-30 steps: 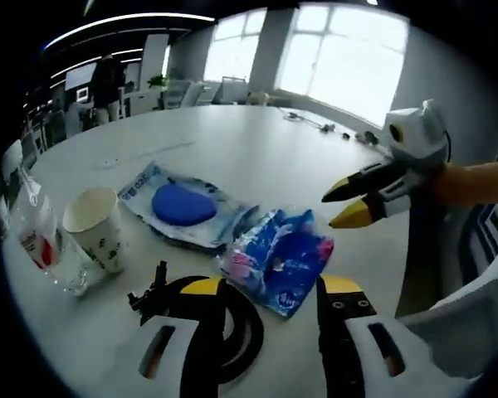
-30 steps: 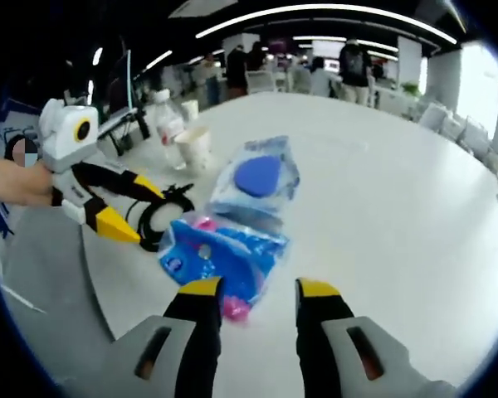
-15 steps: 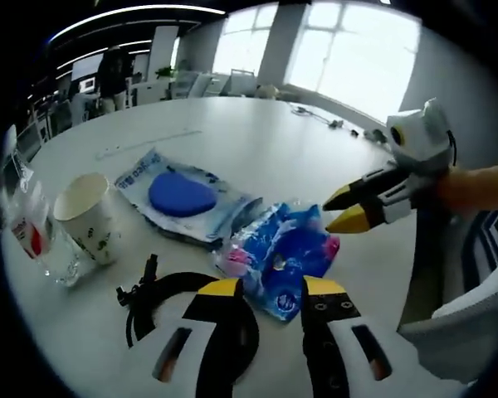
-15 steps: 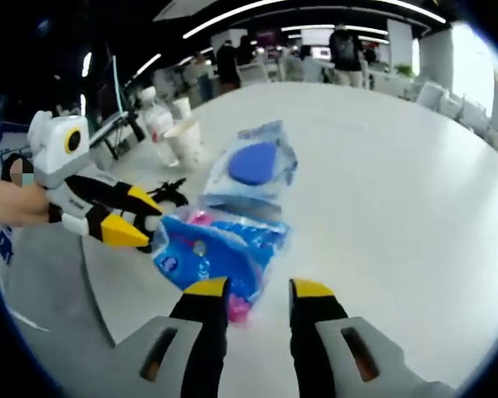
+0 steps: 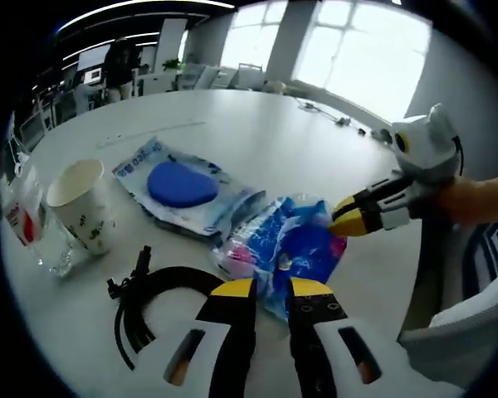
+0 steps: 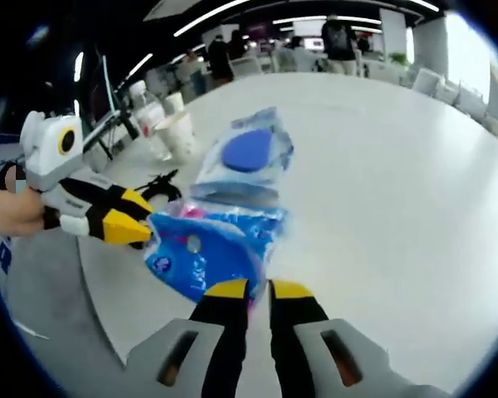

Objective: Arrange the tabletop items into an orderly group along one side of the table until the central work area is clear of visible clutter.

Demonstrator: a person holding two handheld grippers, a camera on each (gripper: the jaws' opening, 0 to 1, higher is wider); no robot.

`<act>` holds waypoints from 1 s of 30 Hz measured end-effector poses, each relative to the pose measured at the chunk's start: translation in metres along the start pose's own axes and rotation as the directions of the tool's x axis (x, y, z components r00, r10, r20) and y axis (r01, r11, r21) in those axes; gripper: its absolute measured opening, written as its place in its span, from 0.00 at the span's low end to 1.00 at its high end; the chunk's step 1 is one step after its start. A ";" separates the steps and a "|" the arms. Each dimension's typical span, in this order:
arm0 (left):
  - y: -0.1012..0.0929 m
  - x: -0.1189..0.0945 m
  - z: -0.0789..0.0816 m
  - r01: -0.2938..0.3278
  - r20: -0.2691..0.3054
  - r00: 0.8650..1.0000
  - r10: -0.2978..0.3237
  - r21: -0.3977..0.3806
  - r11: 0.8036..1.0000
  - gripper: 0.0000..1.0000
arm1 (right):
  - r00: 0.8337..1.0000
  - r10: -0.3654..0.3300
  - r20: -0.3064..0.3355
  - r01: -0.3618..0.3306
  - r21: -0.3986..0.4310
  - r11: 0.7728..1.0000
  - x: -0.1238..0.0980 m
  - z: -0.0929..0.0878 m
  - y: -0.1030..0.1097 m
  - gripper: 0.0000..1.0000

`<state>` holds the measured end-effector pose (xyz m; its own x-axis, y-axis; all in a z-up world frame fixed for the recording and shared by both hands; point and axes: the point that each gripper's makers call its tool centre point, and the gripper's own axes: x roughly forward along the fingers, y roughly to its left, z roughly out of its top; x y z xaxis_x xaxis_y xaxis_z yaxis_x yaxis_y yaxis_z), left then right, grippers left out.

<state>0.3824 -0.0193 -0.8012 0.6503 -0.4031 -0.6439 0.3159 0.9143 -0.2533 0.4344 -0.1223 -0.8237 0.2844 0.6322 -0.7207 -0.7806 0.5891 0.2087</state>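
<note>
Blue snack bag (image 5: 286, 253) lies beside the flat packet (image 5: 178, 186), pinched at opposite edges by left gripper (image 5: 270, 288) and right gripper (image 6: 249, 289); cup (image 5: 79, 203) and cable (image 5: 145, 290) wait unsorted.

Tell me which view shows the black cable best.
The left gripper view: the cable lies coiled on the table in front of the left gripper, its loop and bundled end mostly plain. In the right gripper view the cable is small and far off, partly hidden behind the left gripper.
</note>
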 end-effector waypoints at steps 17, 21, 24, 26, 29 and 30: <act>-0.018 0.002 0.042 0.040 0.116 0.992 -0.039 -0.006 0.999 0.00 | 0.997 -0.035 0.070 0.030 0.074 0.997 -0.025 0.012 -0.020 0.00; -0.026 0.006 0.043 0.051 0.118 0.992 -0.050 -0.004 0.999 0.00 | 0.996 -0.043 0.081 0.036 0.084 0.996 -0.034 0.013 -0.027 0.00; -0.030 0.010 0.042 0.057 0.111 0.992 -0.057 0.001 0.998 0.00 | 0.995 -0.048 0.085 0.041 0.087 0.995 -0.038 0.012 -0.031 0.00; -0.034 0.010 0.043 0.063 0.114 0.991 -0.063 0.002 0.998 0.00 | 0.995 -0.052 0.087 0.044 0.090 0.995 -0.040 0.012 -0.033 0.00; -0.038 0.011 0.048 0.073 0.128 0.989 -0.072 -0.002 0.997 0.00 | 0.994 -0.056 0.090 0.048 0.095 0.994 -0.043 0.011 -0.036 0.00; -0.040 0.012 0.050 0.078 0.134 0.988 -0.076 -0.005 0.997 0.00 | 0.994 -0.057 0.091 0.049 0.097 0.994 -0.045 0.010 -0.037 0.00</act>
<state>0.4120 -0.0621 -0.7626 0.7109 -0.4733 -0.5202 0.3619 0.8804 -0.3065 0.4558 -0.1671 -0.7921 0.3783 0.6405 -0.6684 -0.7081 0.6652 0.2367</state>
